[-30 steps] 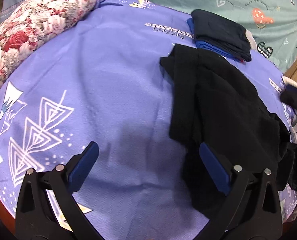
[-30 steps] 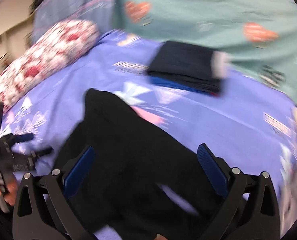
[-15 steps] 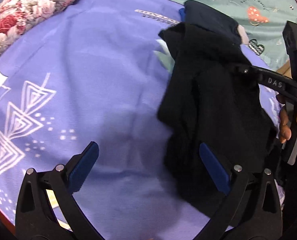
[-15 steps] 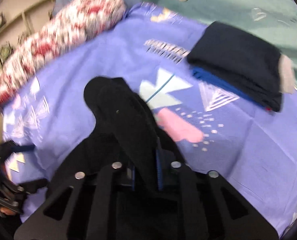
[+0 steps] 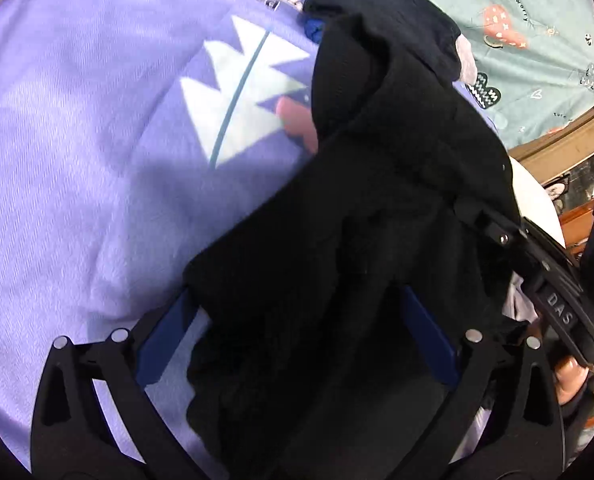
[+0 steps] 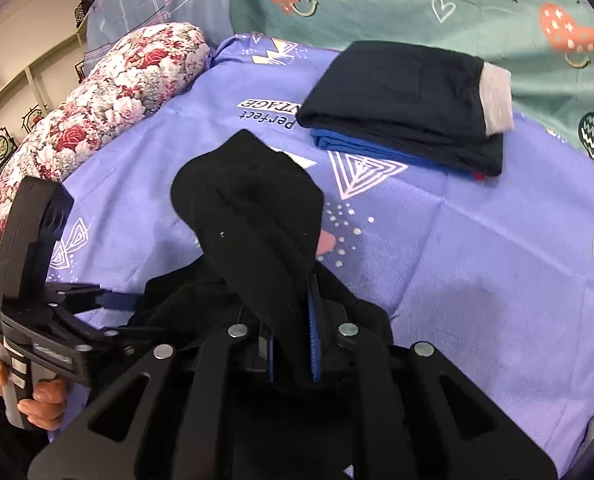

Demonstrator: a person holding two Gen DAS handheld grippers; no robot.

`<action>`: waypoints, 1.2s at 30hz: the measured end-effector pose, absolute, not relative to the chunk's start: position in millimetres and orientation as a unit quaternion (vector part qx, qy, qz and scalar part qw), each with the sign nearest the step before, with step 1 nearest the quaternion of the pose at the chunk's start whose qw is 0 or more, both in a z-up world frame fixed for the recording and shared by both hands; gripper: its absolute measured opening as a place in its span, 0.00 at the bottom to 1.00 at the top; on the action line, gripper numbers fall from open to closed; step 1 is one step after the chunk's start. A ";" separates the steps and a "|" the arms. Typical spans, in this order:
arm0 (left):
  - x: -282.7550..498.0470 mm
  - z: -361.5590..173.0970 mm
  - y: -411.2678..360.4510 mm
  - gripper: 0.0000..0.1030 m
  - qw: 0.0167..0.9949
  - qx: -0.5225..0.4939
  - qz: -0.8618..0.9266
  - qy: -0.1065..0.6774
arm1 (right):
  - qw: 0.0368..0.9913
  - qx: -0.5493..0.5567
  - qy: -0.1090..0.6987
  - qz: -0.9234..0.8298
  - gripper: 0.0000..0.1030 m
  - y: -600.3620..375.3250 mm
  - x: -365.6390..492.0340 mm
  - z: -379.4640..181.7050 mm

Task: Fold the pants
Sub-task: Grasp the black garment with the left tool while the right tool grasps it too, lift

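The black pants hang bunched above the purple bedsheet. My right gripper is shut on a fold of the pants, which stands up in front of it and is lifted off the bed. My left gripper is open, with the hanging black cloth lying between its blue pads; the pads stand wide apart. The right gripper's body shows at the right of the left wrist view, and the left gripper at the left of the right wrist view.
A folded stack of dark navy and blue clothes lies at the back of the bed. A floral pillow lies along the left. A teal blanket with hearts covers the far side. Wooden furniture stands beyond the bed's right edge.
The right gripper closed on the pants and lifted them. The left gripper moved in toward the pants, so the cloth now hangs between its open fingers.
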State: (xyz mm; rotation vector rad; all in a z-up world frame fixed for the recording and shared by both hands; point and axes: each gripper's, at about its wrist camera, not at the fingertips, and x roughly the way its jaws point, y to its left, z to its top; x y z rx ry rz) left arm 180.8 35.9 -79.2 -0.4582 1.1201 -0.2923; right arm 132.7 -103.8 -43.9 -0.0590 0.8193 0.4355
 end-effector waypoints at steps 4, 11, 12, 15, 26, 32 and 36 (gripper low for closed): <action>175.1 -82.4 37.8 0.36 0.810 -0.233 -0.161 0.513 | 0.895 -0.026 0.392 0.211 0.13 -108.8 131.2 -45.1; 147.3 -55.2 31.5 0.21 0.827 -0.238 -0.204 0.466 | 0.893 -0.029 0.395 0.212 0.19 -109.2 131.2 -46.3; 142.9 -51.2 32.7 0.17 0.829 -0.239 -0.208 0.461 | 0.893 -0.031 0.396 0.213 0.30 -108.0 130.4 -45.4; 123.6 -32.3 42.3 0.10 0.840 -0.237 -0.215 0.438 | 0.900 -0.038 0.375 0.219 0.46 -106.6 123.7 -33.7; 112.3 -54.4 63.2 0.20 0.823 -0.236 -0.196 0.478 | 0.870 -0.033 0.443 0.214 0.47 -90.3 229.7 -12.4; 111.0 -81.0 76.7 0.94 0.806 -0.262 -0.159 0.507 | 0.798 -0.148 0.523 0.261 0.47 -30.1 253.8 -70.6; 115.6 -77.8 61.2 0.73 0.797 -0.251 -0.203 0.511 | 0.778 -0.156 0.540 0.281 0.17 -24.5 251.1 -79.2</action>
